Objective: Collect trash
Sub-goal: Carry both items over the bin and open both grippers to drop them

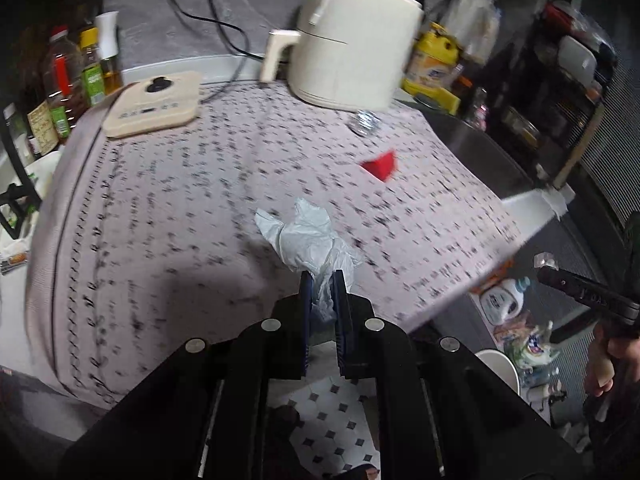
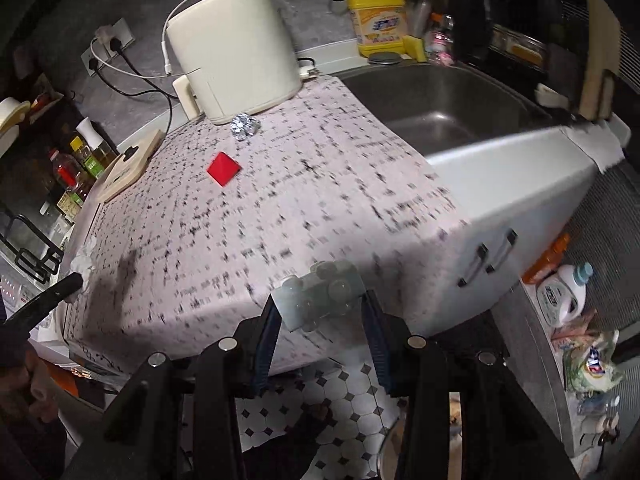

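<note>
1. My left gripper (image 1: 323, 280) is pinched nearly flat on a crumpled white tissue (image 1: 310, 236); the wad fans out past the blue pads, above the patterned cloth (image 1: 168, 200)
2. My right gripper (image 2: 320, 312) is clamped at about half spread on a clear plastic blister piece (image 2: 320, 296) with round bubbles; the piece sits crosswise between the fingers, near the counter's front edge
3. Both views are blurred
4. Trash on the cloth: a red folded paper (image 2: 223, 171) mid-counter and a crumpled foil ball (image 2: 245, 125) just in front of the cream air fryer (image 2: 234, 50); the two are near each other but apart
5. In the left view the red paper (image 1: 380, 165) lies well beyond the tissue, with the foil ball (image 1: 365, 122) behind it at the base of the air fryer (image 1: 352, 40)
6. A beige flat appliance (image 1: 154, 104) lies on the far left of the cloth, with bottles (image 1: 76, 76) beside it off the cloth edge
7. The steel sink (image 2: 440, 100) borders the cloth on the right; a yellow detergent jug (image 2: 378, 16) stands behind it
8. Below the counter are a white cabinet front with dark handles (image 2: 492, 256) and a tiled floor (image 2: 352, 400); a white bottle with blue cap (image 2: 566, 292) stands on the floor to the right
9. From the right view, the left gripper's tip with the tissue shows at the far left edge (image 2: 76, 276)
</note>
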